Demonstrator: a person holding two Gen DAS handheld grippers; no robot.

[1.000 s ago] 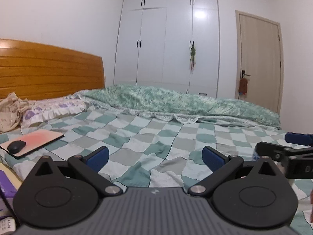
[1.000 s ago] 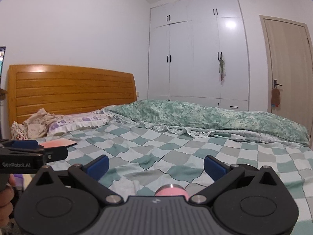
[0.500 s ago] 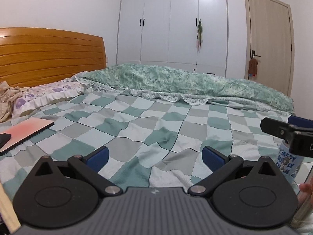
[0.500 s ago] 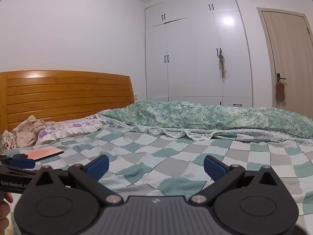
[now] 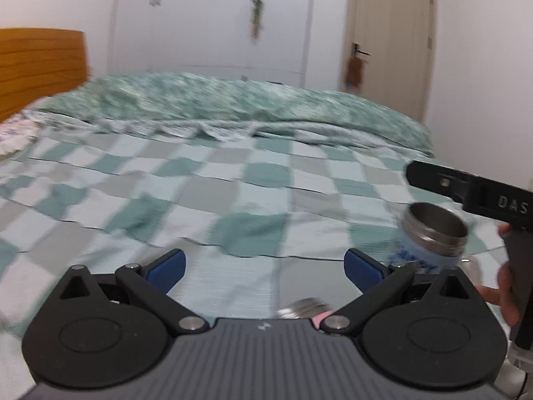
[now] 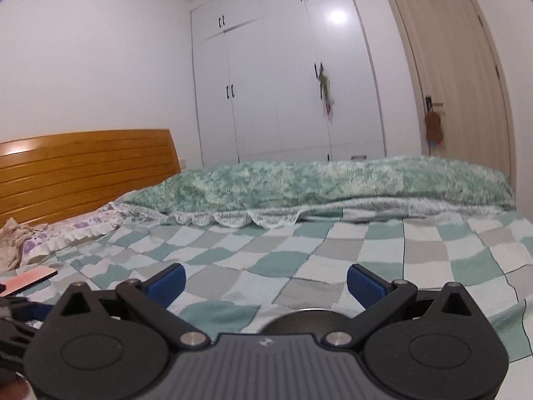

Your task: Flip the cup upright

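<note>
Left claw (image 5: 263,268) (spread wide): cup (image 5: 429,233) just right.

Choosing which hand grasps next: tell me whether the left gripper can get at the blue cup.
Probably yes. The left gripper is open and the blue cup sits just beyond its right finger, nothing between; but the right gripper hovers close above it and may crowd.

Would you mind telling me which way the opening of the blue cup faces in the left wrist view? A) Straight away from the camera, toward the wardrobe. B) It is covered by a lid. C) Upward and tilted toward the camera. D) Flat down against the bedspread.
C: the blue cup shows its steel rim and hollow inside from above, tilted toward the camera, just below the right gripper and over the checked bedspread.
</note>
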